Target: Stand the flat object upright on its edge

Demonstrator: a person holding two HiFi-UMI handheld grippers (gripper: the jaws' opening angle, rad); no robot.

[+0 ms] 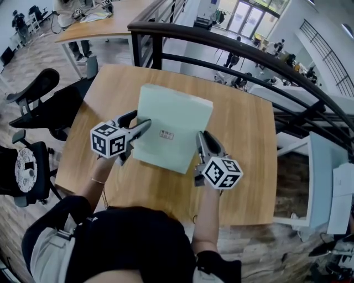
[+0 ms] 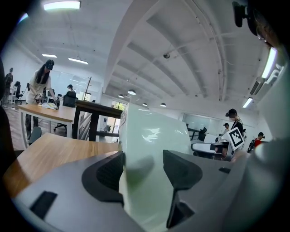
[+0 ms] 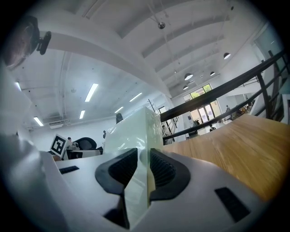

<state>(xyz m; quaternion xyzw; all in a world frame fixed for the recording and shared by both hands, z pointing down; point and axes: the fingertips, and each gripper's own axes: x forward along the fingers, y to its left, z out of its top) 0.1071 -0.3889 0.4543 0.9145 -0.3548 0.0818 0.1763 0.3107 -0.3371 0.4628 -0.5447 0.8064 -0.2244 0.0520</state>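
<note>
Pale green flat box over the wooden table, broad face turned up toward the person. Long axis runs away from the person, far end leaning slightly right. Cannot tell whether the near edge touches the wood. Small label mid-face (print too small to read). Left gripper clamped on the box's left edge. Right gripper clamped on the right edge, near the lower corner.

bright ceiling lts, fisheye warp, dark corners
</note>
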